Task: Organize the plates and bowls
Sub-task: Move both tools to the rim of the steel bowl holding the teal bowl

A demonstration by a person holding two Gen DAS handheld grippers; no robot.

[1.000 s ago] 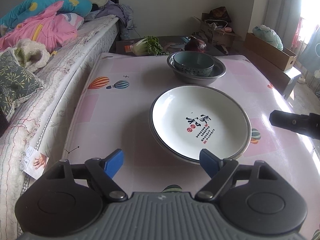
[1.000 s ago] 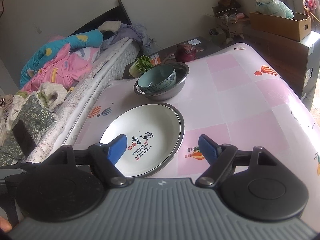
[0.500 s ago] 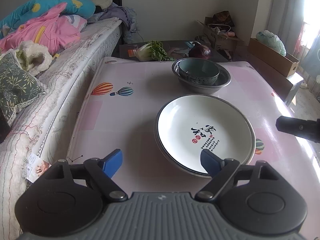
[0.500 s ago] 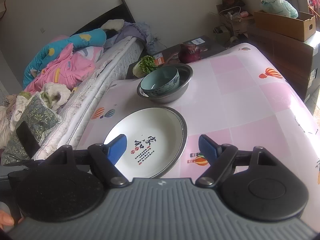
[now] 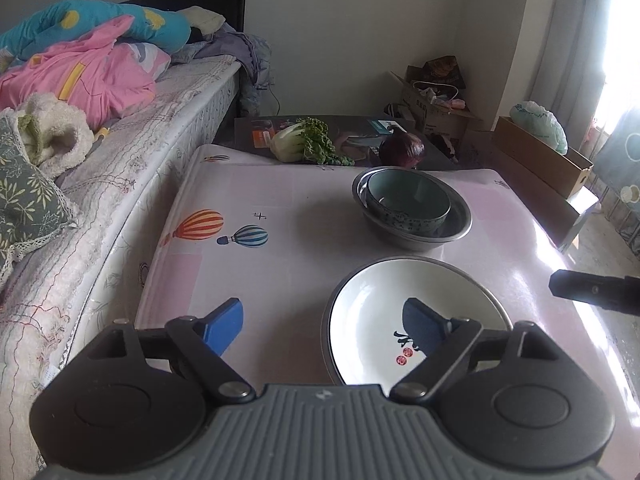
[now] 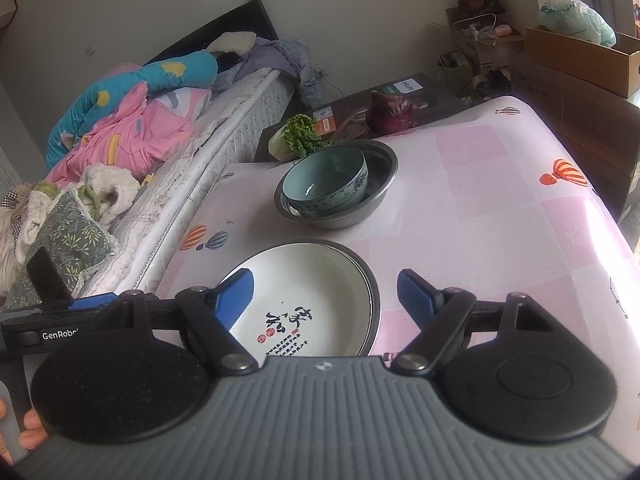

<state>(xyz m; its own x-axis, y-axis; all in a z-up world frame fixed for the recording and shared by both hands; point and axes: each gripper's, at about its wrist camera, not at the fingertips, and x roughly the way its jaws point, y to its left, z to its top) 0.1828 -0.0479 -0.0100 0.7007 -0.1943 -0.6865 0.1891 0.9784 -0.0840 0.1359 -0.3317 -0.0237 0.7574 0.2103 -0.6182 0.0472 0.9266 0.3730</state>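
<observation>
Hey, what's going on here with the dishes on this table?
A person holds a gripper in each hand over a pink table. The left gripper and right gripper are both open and hold nothing. A white plate sits nested in a metal plate near them. Farther back, a teal bowl sits tilted inside a metal bowl. The dishes look stacked by type already.

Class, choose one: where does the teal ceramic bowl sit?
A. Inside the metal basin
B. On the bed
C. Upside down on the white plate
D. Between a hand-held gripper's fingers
A: the teal bowl rests upright inside the metal basin, beyond the white plate.
</observation>
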